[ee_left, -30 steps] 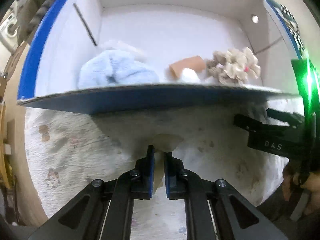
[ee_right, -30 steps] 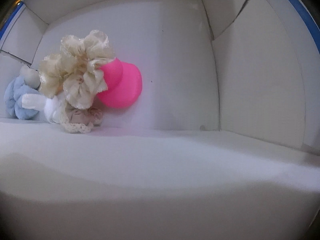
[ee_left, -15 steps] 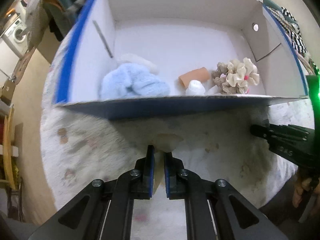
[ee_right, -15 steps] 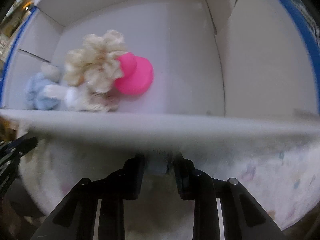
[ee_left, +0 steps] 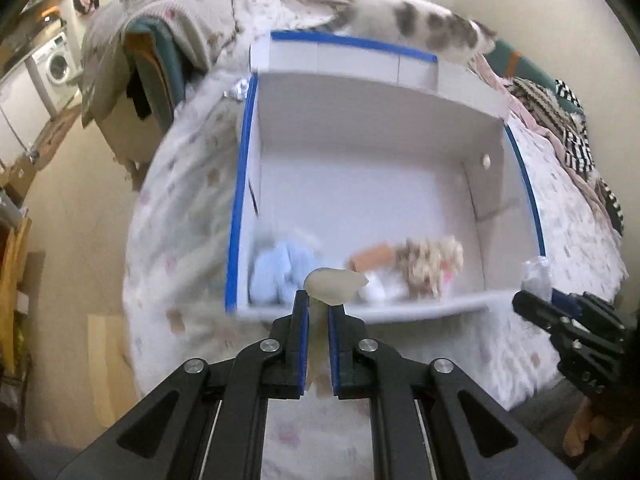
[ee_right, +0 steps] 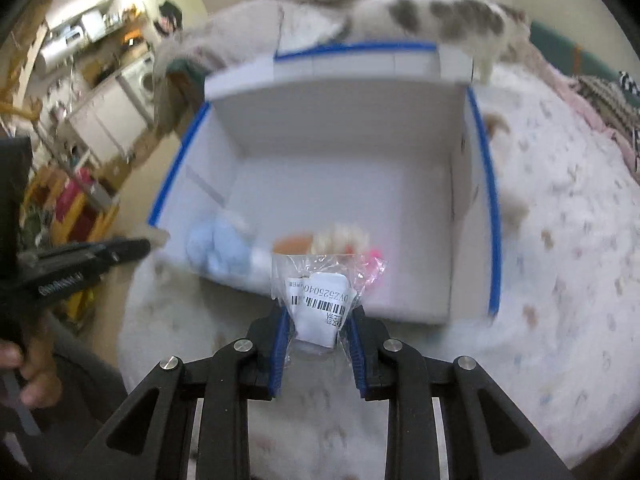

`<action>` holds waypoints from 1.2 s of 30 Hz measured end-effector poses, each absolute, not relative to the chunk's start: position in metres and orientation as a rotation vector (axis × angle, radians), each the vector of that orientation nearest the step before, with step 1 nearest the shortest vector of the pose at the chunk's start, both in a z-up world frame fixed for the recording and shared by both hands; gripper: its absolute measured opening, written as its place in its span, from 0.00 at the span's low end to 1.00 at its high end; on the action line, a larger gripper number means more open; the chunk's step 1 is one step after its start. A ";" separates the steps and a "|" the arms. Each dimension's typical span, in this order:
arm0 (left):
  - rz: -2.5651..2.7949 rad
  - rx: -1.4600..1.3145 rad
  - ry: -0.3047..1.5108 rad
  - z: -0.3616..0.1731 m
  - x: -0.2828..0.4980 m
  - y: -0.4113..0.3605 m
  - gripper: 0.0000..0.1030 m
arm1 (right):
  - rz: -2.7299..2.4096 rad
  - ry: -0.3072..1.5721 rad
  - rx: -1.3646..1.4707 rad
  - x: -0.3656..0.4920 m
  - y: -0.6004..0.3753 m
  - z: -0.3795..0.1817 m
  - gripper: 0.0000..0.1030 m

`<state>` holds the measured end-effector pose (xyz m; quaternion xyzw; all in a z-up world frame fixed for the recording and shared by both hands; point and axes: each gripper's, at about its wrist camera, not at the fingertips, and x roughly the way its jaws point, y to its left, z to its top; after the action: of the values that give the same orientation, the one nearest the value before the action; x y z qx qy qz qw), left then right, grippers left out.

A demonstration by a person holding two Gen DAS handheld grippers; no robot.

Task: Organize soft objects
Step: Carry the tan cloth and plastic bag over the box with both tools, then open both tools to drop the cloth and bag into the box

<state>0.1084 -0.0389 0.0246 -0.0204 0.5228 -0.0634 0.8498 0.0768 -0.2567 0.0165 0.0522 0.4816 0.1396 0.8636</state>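
1. Left gripper, lower centre of the left wrist view: blue-padded fingers clamped on a pale cream, rounded soft piece, held up in front of the near wall of the box.
2. Right gripper, lower centre of the right wrist view: fingers clamped on a clear plastic bag with a white barcode label, raised before the near edge of the box.
3. White cardboard box with blue-taped rim, mid-frame, open-topped, resting on a white patterned bedspread.
4. Inside the box, along its near wall, left to right in the left wrist view: fluffy light-blue plush, orange cylindrical roll, small white soft item, beige frilly fabric flower; pink item visible beside the flower in the right wrist view.
5. White cat with grey patches, upper frame, behind the far wall of the box.
6. White washing machine, upper left.
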 end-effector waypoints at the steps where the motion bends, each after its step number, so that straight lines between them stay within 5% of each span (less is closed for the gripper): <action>1: -0.130 -0.041 1.098 0.027 0.118 -0.034 0.08 | 0.291 1.004 0.114 0.087 -0.257 0.020 0.28; 11: -0.097 0.069 1.035 -0.002 0.195 -0.054 0.08 | 0.258 0.994 0.086 0.181 -0.234 -0.030 0.28; 30: -0.105 0.065 1.098 -0.052 0.220 -0.067 0.14 | 0.183 1.084 0.135 0.204 -0.248 -0.067 0.29; 32: -0.080 0.071 1.088 -0.050 0.222 -0.064 0.18 | 0.192 1.076 0.155 0.202 -0.248 -0.062 0.35; 34: -0.087 0.059 1.083 -0.049 0.221 -0.064 0.38 | 0.193 1.062 0.168 0.199 -0.250 -0.058 0.71; 36: -0.081 0.060 1.079 -0.048 0.219 -0.065 0.47 | 0.196 1.032 0.183 0.195 -0.251 -0.051 0.75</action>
<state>0.2187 -0.0649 -0.0477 0.0288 0.5134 -0.0383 0.8568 0.1954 -0.2512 -0.0513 0.0873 0.4919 0.0933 0.8612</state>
